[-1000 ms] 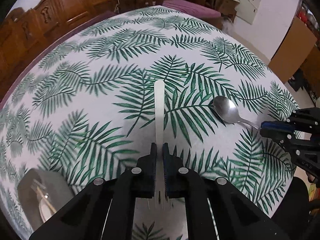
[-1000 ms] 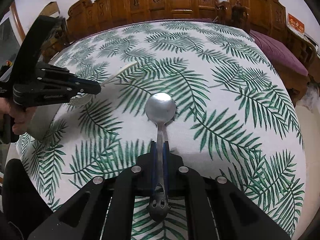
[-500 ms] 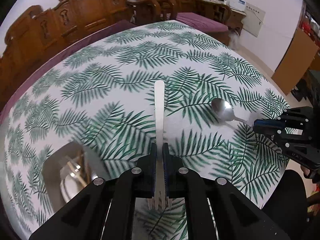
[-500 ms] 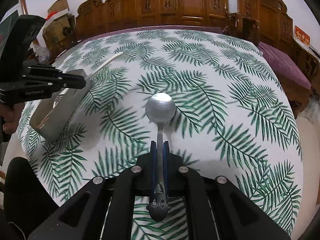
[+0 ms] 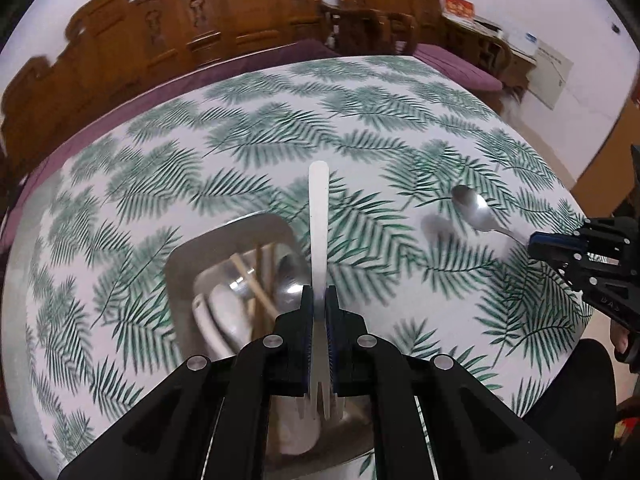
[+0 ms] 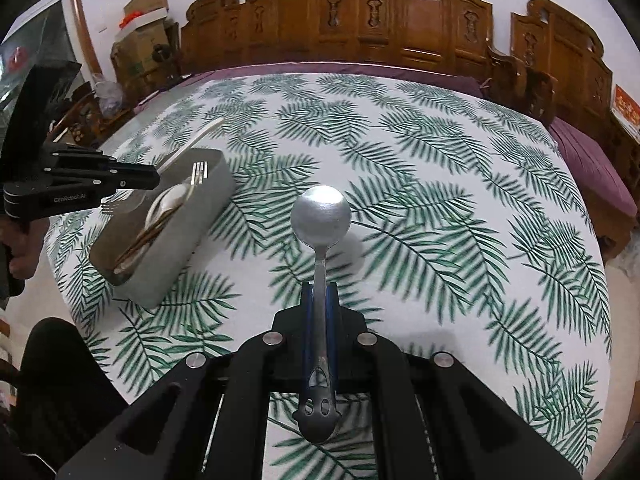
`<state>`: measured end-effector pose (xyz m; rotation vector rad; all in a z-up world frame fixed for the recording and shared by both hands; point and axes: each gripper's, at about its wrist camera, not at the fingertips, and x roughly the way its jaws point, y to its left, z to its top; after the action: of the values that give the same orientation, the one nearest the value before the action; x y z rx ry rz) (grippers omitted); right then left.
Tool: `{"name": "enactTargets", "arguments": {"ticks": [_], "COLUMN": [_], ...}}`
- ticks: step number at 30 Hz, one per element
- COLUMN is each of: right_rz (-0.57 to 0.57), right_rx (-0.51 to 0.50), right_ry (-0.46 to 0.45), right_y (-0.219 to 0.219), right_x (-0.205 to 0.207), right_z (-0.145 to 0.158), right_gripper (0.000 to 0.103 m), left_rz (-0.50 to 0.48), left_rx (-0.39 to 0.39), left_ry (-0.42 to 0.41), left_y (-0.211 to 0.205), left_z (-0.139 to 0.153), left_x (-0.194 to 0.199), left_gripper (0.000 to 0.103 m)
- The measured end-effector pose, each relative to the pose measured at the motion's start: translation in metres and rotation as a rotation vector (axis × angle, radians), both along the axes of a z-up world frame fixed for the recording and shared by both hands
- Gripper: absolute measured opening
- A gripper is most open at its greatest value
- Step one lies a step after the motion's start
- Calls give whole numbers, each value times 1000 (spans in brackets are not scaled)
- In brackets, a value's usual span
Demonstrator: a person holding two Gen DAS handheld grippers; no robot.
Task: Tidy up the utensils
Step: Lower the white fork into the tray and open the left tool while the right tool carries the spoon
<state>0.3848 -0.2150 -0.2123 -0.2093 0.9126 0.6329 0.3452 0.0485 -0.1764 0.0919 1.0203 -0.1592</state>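
Left gripper [image 5: 319, 312] is clamped on a white fork [image 5: 319, 216], tines toward the camera, handle running up the frame's middle; right gripper [image 6: 319, 304] pinches a metal spoon [image 6: 320, 216] by its handle, bowl forward. Our grey utensil box [image 6: 188, 236] sits at centre left of the right wrist view, already holding cutlery. We judge it best to line each piece lengthwise over the box and lower it before letting go, one hand at a time.

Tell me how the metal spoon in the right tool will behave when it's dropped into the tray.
The spoon looks like polished steel, so probably stiff and slippery. Its rounded bowl may rock or slide on landing. The tray already holds utensils, so it will likely settle on top of them.
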Motion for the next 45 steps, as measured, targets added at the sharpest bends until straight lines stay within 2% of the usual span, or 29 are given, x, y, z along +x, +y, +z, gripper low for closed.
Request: {"name": "enactTargets", "arguments": {"ticks": [8,18,22,37,42,44,45], "right_rz": [21,29,31,89,124,138,146], "right_rx": [-14,-35,-42,-48,-46,-44,-43], "right_ry": [10,29,33,6,-6,-10,-13], "right_y": [18,25,26,65,88,98,104], "right_x": [-3,-2,-2,-11,-13,-14,-15], "right_z": [-3,-13,-15,6,16,19,21], "right_gripper": [8,8,8,8,8,8,8], "left_rz": [89,141,147,182,208,220,226], "left_rx": [-28,-46,-61,-63,-64,-65,-67], "left_ry": [49,100,84,-48,-89,-105,-115], "left_y": [33,41,43,65,76,80,83], "left_z": [-26,-53,-50,-11,-1,2,4], "left_x": [-7,-1,-6,-60,-75,-80,-83], "left_gripper": [5,6,19,36,60,78,81]}}
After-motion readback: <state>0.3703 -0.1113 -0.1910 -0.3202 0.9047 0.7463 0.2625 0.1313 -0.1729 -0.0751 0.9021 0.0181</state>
